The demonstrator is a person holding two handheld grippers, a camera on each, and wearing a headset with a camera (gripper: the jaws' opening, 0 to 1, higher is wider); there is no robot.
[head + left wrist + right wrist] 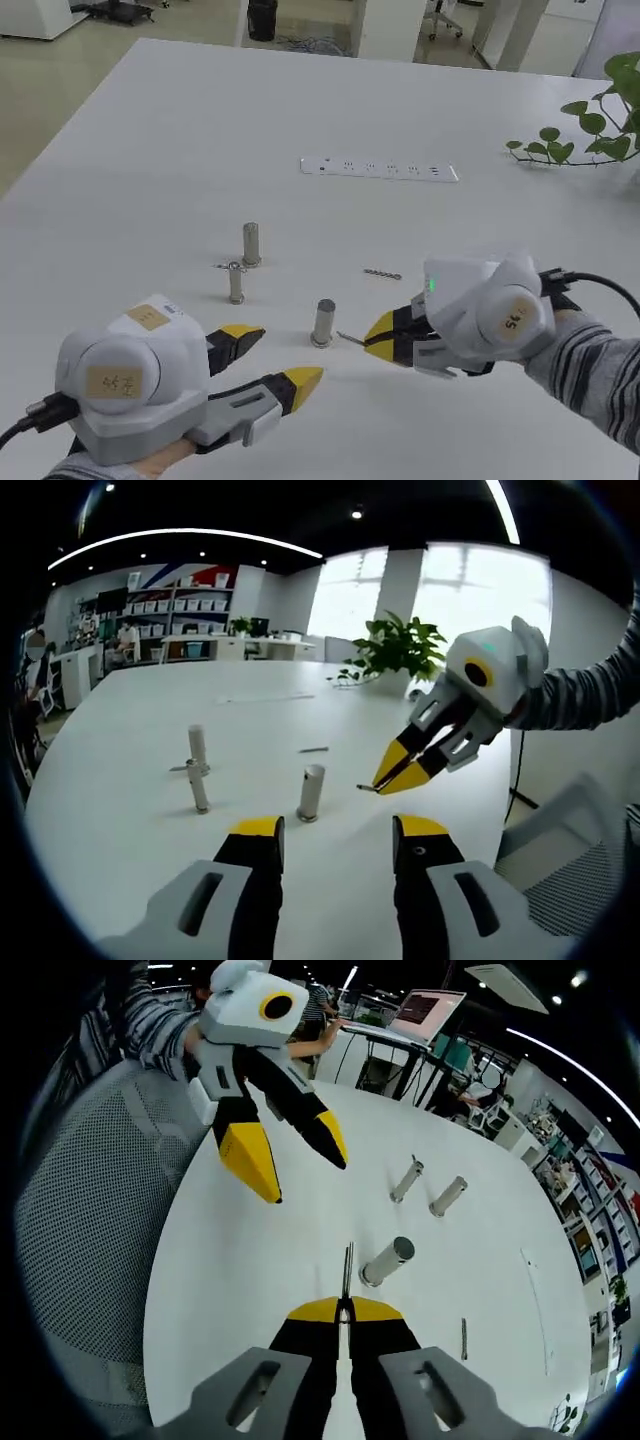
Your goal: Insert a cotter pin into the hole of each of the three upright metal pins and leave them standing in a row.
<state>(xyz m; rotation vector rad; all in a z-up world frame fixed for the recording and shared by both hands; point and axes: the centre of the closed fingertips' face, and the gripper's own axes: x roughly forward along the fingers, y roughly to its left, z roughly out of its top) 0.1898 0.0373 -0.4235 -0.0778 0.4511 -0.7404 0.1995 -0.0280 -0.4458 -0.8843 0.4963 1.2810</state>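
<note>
Holding the right gripper [378,340] low over the bench [150,150], close to its front edge, the person has that claw pinched together on a cotter pin [350,337]. The thin wire sticks out of the yellow tips roughly level and aims left at the nearest metal pin [323,322]. Its free end sits just beside the lower part of that post, and the right gripper view shows a small gap, so no contact. A striped sleeve [590,375] runs off toward the bench's right edge.

The left gripper [280,355] hovers at the front-left, claw spread apart with nothing in it, tips angled toward that same post.

All three posts stand upright, in a loose diagonal going from the front toward the middle of the bench. The nearest one is a plain silver cylinder. The middle metal pin [236,282] looks to have a second cotter pin [224,266] crossing it near the top. The far metal pin [251,243] stands just behind it.

One loose cotter pin [382,273] lies flat to the right of the row. A power strip [380,168] lies farther back, and a plant [600,120] trails in at the right edge.
</note>
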